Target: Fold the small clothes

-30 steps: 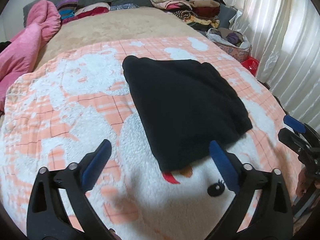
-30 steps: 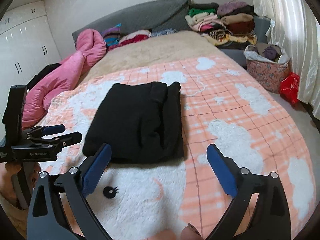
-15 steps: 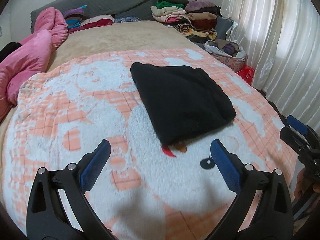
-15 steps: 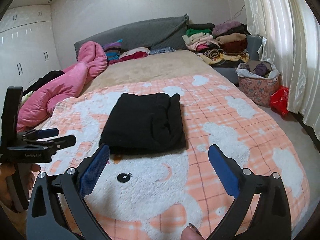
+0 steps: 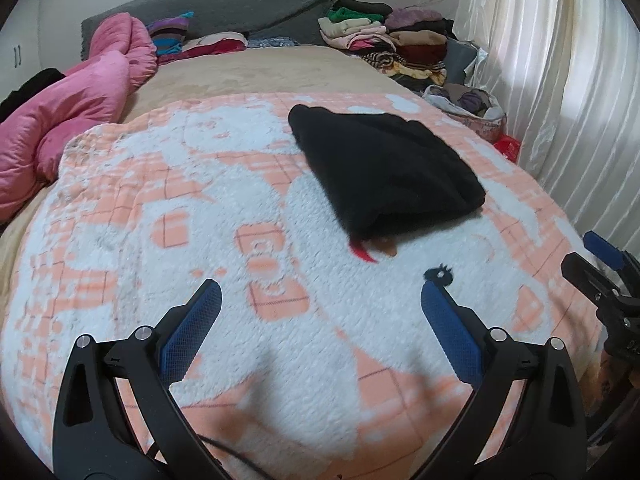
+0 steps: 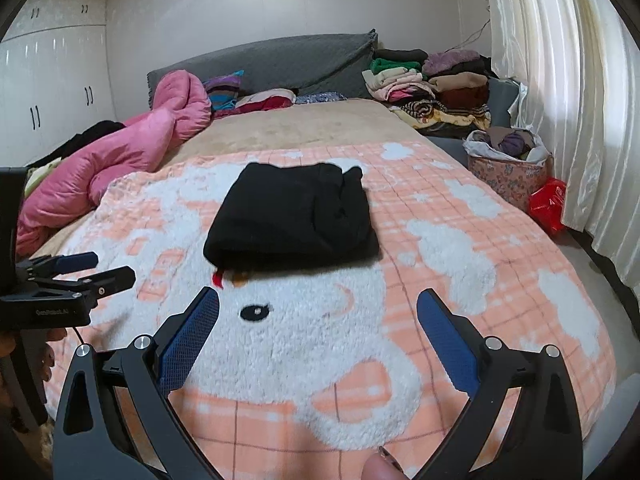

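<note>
Black and soft, the folded garment (image 6: 294,210) lies on the fluffy peach and white blanket (image 6: 460,216) that covers the bed. From the right tongs (image 6: 318,320) it sits at about twelve o'clock, a little way ahead and not touched. From the left tongs (image 5: 320,316) it sits at about one o'clock, also apart from them. Both tongs have their blue fingers wide apart, and both hold nothing. The garment looks folded into a neat block, but its near edge gapes a bit, and the layers on top are loose. What could go wrong? If a pair of tongs pinches only the top layer, the block may fall open when it is lifted. If the fingers dig too low, they may grab the fuzzy blanket as well and drag it along. The thick folds may also be too fat for one small bite, so the garment could slip out and land in a heap. The pile of folded clothes (image 6: 432,80) is far off at one o'clock near the curtain (image 6: 560,80), so a long carry there gives the folds more time to sag.
</note>
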`<state>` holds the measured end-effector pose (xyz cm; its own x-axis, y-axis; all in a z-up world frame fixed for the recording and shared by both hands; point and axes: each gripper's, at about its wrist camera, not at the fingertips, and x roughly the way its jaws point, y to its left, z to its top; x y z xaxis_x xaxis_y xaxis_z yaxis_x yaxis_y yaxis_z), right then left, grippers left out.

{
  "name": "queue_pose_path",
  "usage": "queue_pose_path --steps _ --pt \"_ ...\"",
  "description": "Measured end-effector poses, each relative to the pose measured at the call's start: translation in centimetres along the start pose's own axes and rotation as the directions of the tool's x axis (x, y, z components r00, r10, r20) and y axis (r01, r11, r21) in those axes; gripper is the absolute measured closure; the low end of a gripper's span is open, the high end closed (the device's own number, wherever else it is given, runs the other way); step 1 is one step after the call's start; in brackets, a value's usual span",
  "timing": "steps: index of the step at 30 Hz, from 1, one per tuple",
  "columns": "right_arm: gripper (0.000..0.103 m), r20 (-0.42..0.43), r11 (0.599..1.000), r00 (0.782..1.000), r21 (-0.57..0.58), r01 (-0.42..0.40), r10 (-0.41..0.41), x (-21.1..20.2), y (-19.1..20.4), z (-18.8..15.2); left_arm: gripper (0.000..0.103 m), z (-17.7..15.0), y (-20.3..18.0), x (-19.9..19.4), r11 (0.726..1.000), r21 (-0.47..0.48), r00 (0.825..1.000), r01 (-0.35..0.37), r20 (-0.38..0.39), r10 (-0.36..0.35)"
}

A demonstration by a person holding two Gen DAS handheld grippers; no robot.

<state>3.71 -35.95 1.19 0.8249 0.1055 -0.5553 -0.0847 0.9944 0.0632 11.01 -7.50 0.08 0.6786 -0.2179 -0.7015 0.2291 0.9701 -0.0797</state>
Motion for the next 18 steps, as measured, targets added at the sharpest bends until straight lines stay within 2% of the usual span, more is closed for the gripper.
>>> queue_pose_path --steps 3,7,18 --pt "0.004 0.004 1.000 1.000 -0.015 0.023 -0.023 -0.1 0.4 -1.0 0.009 -0.9 0.3 0.0 1.000 0.001 1.000 -0.009 -0.002 0.009" --pt "0.004 -0.019 0.999 0.999 0.030 0.031 -0.031 0.4 0.2 -2.1 0.009 -1.9 0.5 0.2 1.000 -0.009 1.000 -0.017 -0.006 0.017" --pt "0.004 -0.024 1.000 0.999 0.003 0.030 -0.030 0.5 1.0 -2.5 0.009 -2.2 1.0 0.7 0.999 -0.039 0.999 -0.029 -0.019 0.028"
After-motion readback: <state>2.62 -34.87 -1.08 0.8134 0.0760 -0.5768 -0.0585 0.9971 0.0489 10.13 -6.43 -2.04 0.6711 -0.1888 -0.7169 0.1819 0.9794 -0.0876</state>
